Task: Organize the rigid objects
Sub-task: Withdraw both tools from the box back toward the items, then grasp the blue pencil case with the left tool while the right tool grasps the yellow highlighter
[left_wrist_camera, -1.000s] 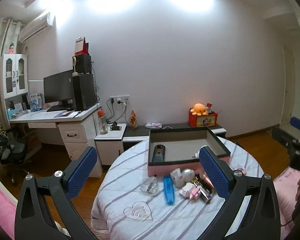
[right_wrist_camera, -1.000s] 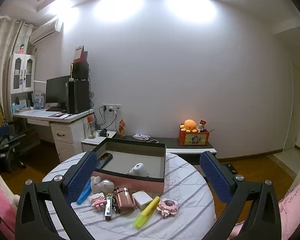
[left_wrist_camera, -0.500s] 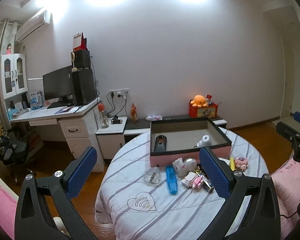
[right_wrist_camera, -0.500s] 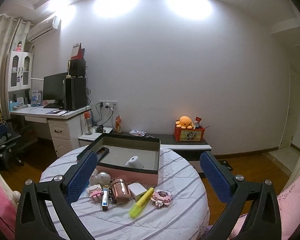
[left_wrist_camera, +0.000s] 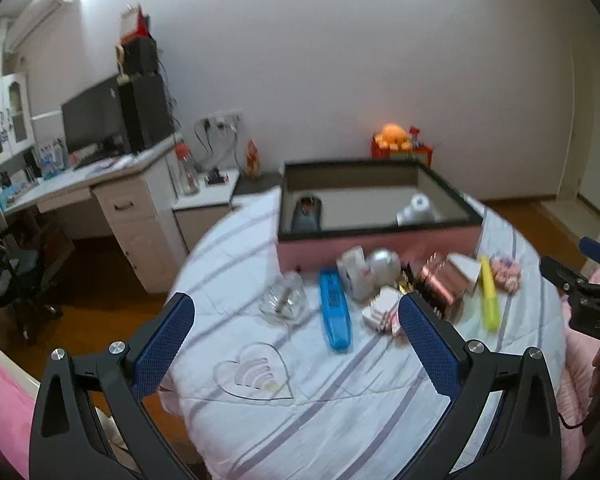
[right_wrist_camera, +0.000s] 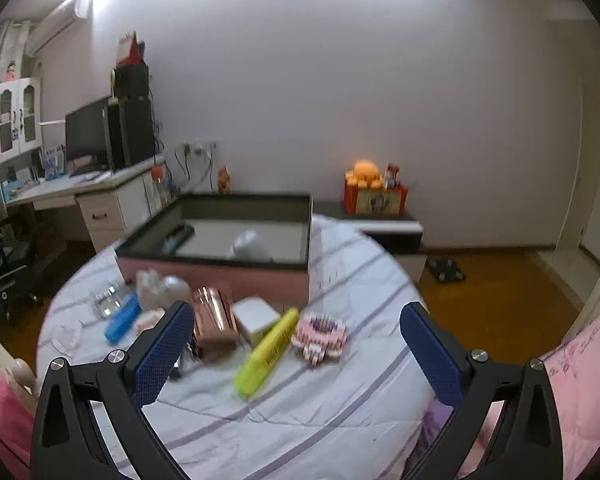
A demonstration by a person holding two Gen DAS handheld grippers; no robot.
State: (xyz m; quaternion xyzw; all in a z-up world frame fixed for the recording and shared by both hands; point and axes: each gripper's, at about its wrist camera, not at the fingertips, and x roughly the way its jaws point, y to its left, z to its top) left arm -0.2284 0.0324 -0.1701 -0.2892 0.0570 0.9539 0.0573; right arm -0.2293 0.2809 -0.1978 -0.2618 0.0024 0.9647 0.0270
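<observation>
The round table (right_wrist_camera: pixel 340 420), under its striped white cloth, carries everything that matters here, and the pink box (right_wrist_camera: pixel 220 276) with the dark rim is the landmark from which the rest is best placed. Inside the box a dark remote-like thing (left_wrist_camera: pixel 306 212) lies by its left wall and a white rounded object (left_wrist_camera: pixel 414 208) toward its right side. The loose things form a row just in front of the box's near wall: a rose-gold case (right_wrist_camera: pixel 214 320) in front of the wall's middle, a white cube (right_wrist_camera: pixel 256 316) touching or nearly touching its right side, a yellow highlighter (right_wrist_camera: pixel 266 346) right of that, and a pink block toy (right_wrist_camera: pixel 320 338) in front of the box's right corner. A blue case (left_wrist_camera: pixel 336 310) and a clear glass dish (left_wrist_camera: pixel 282 300) lie in front of the box's left part. The highlighter's long axis runs slantwise, its far end pointing toward the box and its near end toward the right gripper (right_wrist_camera: pixel 296 354), which hangs above that end of the row, jaws spread wide and holding nothing. The left gripper (left_wrist_camera: pixel 296 344) is likewise spread and empty, with the blue case lengthwise between its fingers' line of sight. The right gripper looks the nearer one for the highlighter, the left for the blue case.
</observation>
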